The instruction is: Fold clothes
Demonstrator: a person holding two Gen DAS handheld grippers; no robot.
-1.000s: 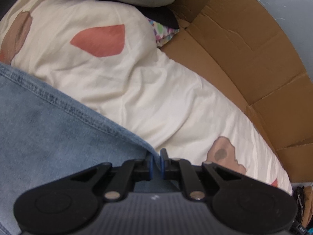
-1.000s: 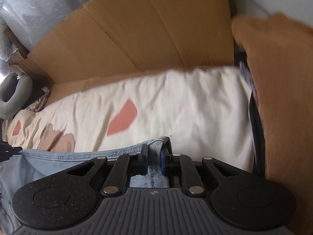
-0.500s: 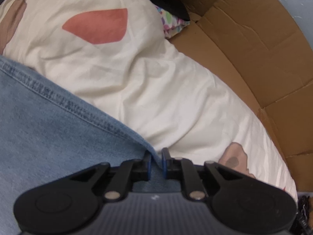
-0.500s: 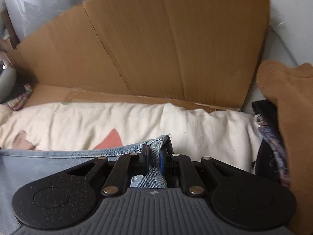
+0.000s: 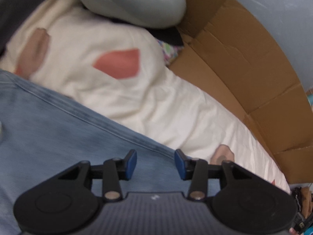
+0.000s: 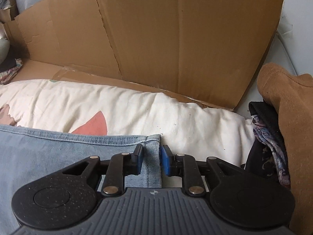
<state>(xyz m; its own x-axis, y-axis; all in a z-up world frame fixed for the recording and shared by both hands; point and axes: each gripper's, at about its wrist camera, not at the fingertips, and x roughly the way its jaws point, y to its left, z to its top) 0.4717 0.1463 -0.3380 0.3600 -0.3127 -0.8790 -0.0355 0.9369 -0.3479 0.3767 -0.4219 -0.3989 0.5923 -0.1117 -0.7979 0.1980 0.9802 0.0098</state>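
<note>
Basically mid-task: the jeans (image 6: 58,152) lie spread flat on my cream bedspread (image 6: 117,105), top hem running straight across, corner squared off at the right. Looks to me like one fold pass has just been laid down and I'm letting go at both ends; how many folds are under it I cannot tell, only one denim layer shows in either view. Left to do, by my guess: at least another fold to shrink it, then set it aside.

My right gripper (image 6: 150,159) has jaws opening, narrow gap, the jeans' corner strip sitting between the blue pads (image 6: 139,161) but no longer pinched: the right pad sits off the fabric edge. My left gripper (image 5: 155,164) has jaws opening too, wider gap, hovering over the denim with the cloth below them, nothing gripped; that view is blurred.

The jeans' edge runs diagonally from upper left down to the left claw in that view. Cardboard (image 6: 156,39) stands behind the bed, a brown garment (image 6: 293,127) off to the right, a grey pillow (image 5: 137,2) beyond the left end.
</note>
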